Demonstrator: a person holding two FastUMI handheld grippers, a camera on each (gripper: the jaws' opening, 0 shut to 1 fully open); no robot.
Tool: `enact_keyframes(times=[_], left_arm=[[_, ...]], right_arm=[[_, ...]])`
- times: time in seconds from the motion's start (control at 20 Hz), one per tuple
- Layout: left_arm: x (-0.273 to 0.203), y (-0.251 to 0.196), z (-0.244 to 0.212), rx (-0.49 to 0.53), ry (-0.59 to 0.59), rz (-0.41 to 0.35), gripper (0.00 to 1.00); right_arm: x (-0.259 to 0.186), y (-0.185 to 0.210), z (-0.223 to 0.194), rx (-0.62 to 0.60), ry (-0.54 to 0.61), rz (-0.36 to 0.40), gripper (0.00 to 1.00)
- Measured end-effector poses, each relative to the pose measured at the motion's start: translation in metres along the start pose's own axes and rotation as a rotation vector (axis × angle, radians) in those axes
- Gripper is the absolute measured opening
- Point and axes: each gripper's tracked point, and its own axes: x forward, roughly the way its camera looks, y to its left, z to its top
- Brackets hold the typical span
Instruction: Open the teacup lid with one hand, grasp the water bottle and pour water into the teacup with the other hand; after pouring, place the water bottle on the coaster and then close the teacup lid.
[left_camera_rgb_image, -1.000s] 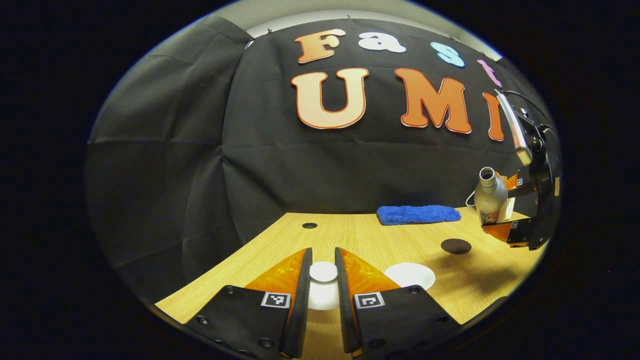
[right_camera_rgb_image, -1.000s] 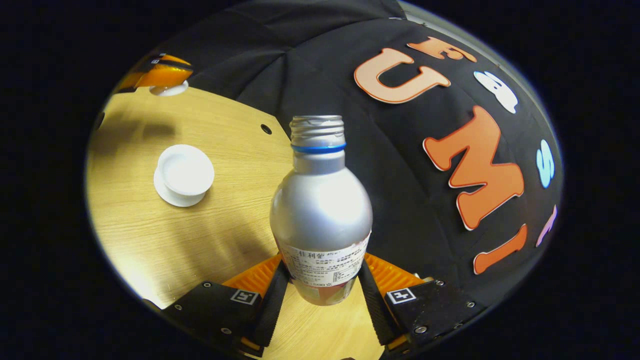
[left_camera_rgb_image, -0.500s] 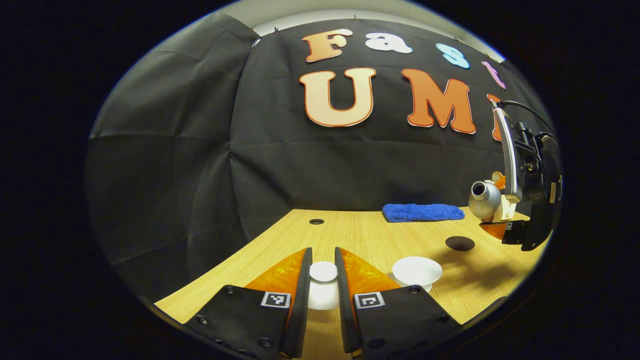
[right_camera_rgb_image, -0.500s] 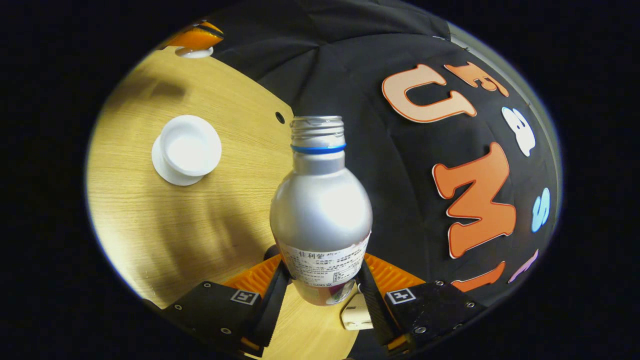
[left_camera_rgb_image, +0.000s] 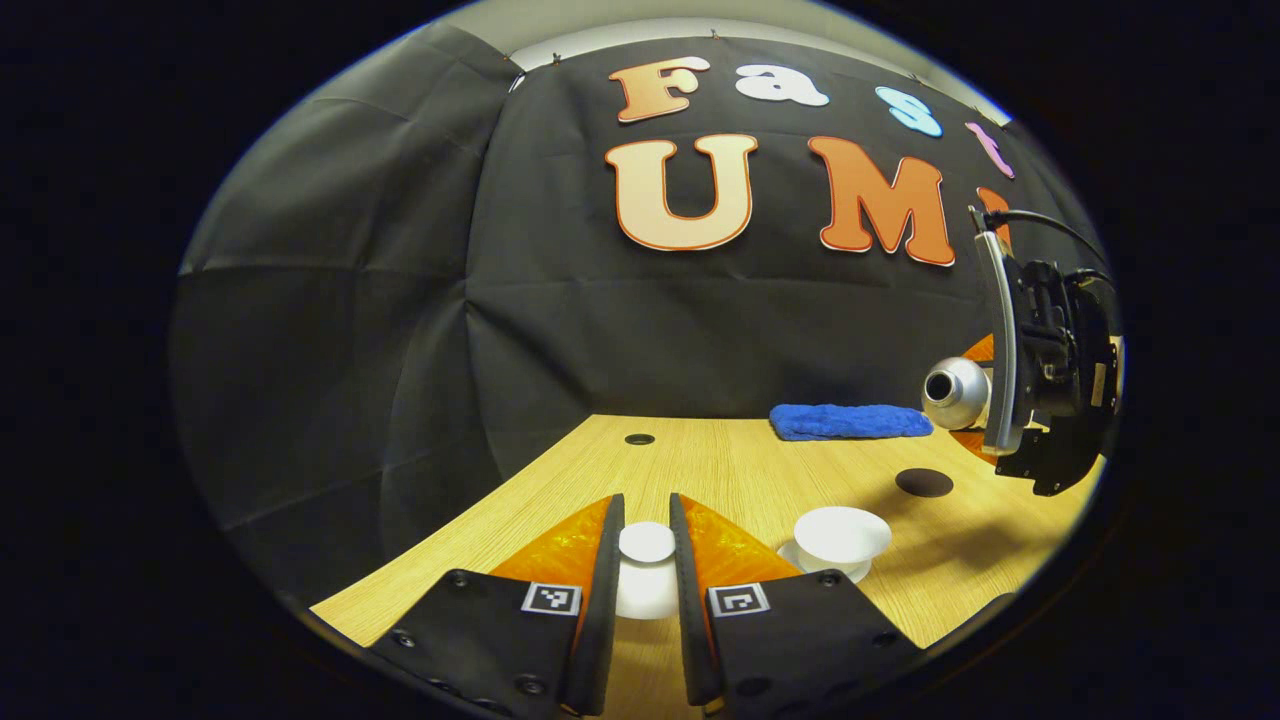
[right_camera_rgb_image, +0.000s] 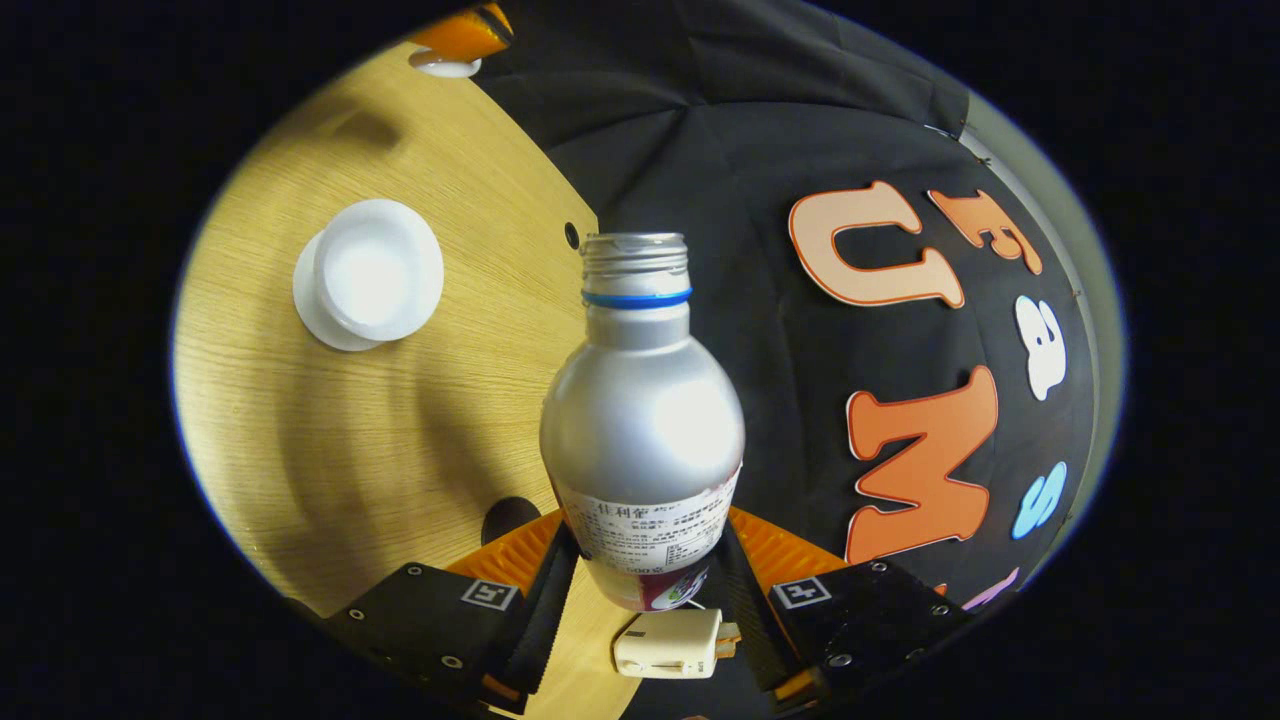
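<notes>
While right tongs (right_camera_rgb_image: 645, 590) grip uncapped bottle (right_camera_rgb_image: 642, 420) | left tongs (left_camera_rgb_image: 647, 600) hold lid (left_camera_rgb_image: 646, 568) | teacup (right_camera_rgb_image: 372, 270) open

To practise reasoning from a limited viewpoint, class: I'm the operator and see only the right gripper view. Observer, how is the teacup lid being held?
Observer: The left hand-held gripper pinches the teacup lid by its knob, between both fingers.
Operator: Anything beyond the coaster?
Observer: A blue cloth lies near the far edge of the table, past the coaster.
Operator: How far is my water bottle tipped?
Observer: In the left gripper view the water bottle is tipped nearly level, off to one side of the teacup and seemingly not yet over it.
</notes>
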Motion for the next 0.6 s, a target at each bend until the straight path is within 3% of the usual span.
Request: enact_keyframes(times=[0.6], left_arm=[[0.001, 0.004, 0.0, 0.001, 0.005, -0.003, 0.33]], right_arm=[[0.018, -0.006, 0.011, -0.175, -0.029, -0.043, 0.77]])
